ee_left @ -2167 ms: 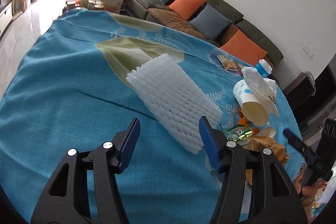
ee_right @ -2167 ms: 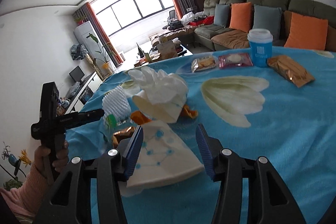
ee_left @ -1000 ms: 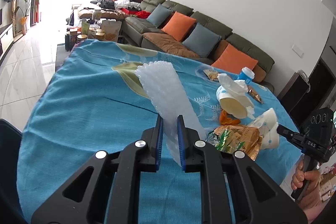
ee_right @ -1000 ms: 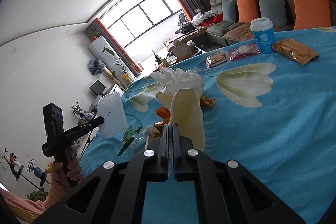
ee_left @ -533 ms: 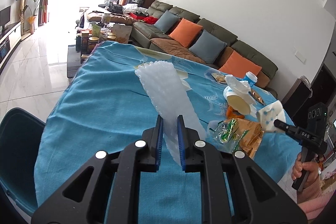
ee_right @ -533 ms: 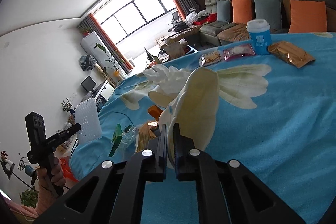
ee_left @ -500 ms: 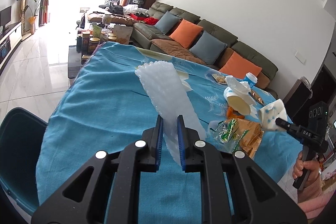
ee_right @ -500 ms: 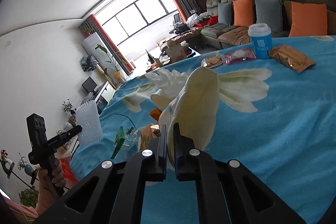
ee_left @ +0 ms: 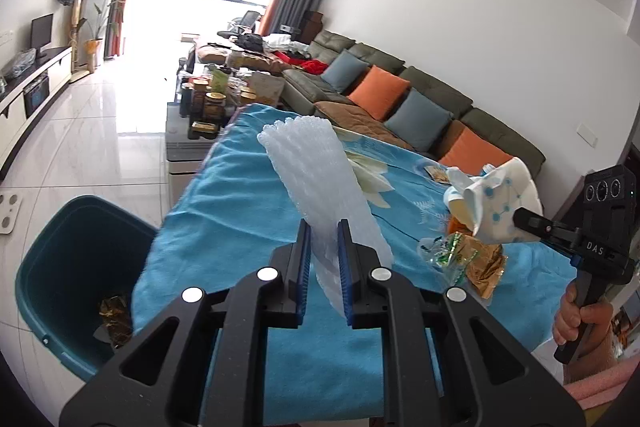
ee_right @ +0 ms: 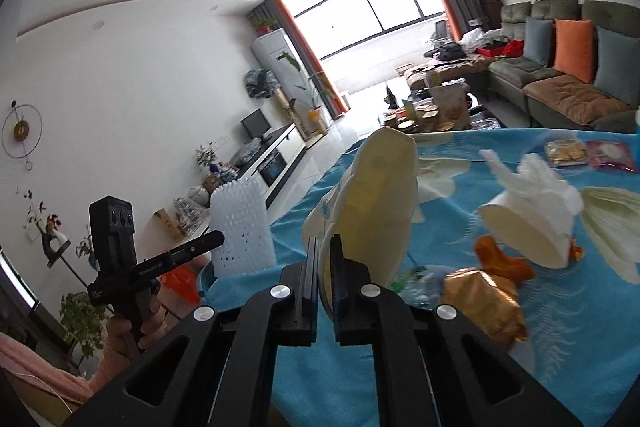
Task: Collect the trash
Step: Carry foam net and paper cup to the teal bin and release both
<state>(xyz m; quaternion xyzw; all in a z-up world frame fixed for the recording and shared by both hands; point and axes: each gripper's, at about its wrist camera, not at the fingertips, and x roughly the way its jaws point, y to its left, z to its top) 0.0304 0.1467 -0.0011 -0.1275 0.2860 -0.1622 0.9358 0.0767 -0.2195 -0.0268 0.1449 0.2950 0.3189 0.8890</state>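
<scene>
L wrist view only: teal bin (ee_left: 60, 267) off table (ee_left: 248, 211) edge. L gripper (ee_left: 323, 267) clamps foam net (ee_left: 316, 179), R gripper (ee_right: 325, 275) pinches paper cup (ee_right: 376, 195), both angled down

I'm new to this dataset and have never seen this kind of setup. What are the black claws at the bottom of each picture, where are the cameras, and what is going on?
No robot here: a person holds a hand-operated two-finger gripper in each hand, with a wide-angle camera on each looking along its fingers. In the left wrist view, the left gripper is shut on a white foam net. In the right wrist view, the right gripper is shut on a squashed paper cup. Each view also shows the other gripper held in a hand. On the blue tablecloth lie another paper cup stuffed with tissue, a gold wrapper and orange scraps. A teal bin stands beside the table.
</scene>
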